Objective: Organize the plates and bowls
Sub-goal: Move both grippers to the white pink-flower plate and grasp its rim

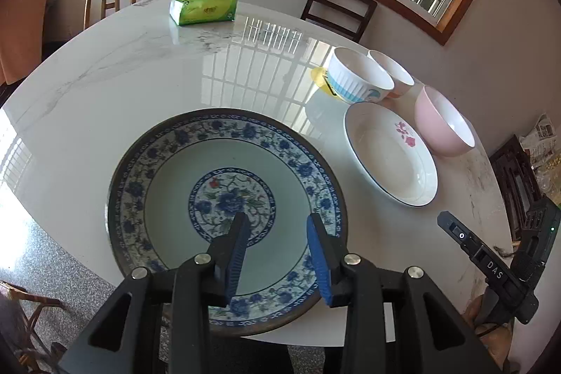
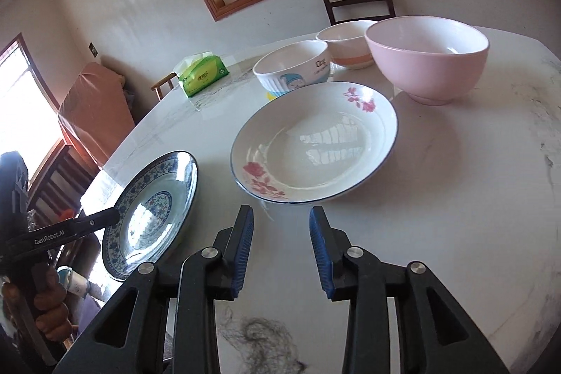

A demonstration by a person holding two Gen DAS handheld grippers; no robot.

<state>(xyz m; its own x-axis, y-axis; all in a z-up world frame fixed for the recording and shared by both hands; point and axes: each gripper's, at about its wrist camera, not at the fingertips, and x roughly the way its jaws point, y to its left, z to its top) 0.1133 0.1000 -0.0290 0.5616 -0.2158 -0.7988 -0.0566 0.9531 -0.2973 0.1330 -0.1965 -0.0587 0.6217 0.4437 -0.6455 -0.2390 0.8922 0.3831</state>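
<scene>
A large blue-patterned plate (image 1: 168, 184) (image 2: 154, 198) lies at the table's near edge. My left gripper (image 1: 277, 219) hovers over its inside, open, with nothing between the pads. A white plate with pink flowers (image 1: 389, 153) (image 2: 315, 142) lies to its right. Behind that stand a white ribbed bowl with a blue cartoon (image 1: 361, 76) (image 2: 291, 69), a white bowl with an orange band (image 1: 396, 69) (image 2: 347, 44) and a pink bowl (image 1: 443, 125) (image 2: 427, 58). My right gripper (image 2: 280, 216) is open over bare table, just short of the flowered plate's near rim.
The round marble table (image 1: 140, 76) (image 2: 455, 198) also carries a green tissue pack (image 1: 203, 6) (image 2: 203, 72) at the far side. A clump of dark hair (image 2: 259, 342) lies near the front edge. Chairs (image 1: 336, 9) stand around the table. A hand (image 2: 49, 304) holds the left gripper.
</scene>
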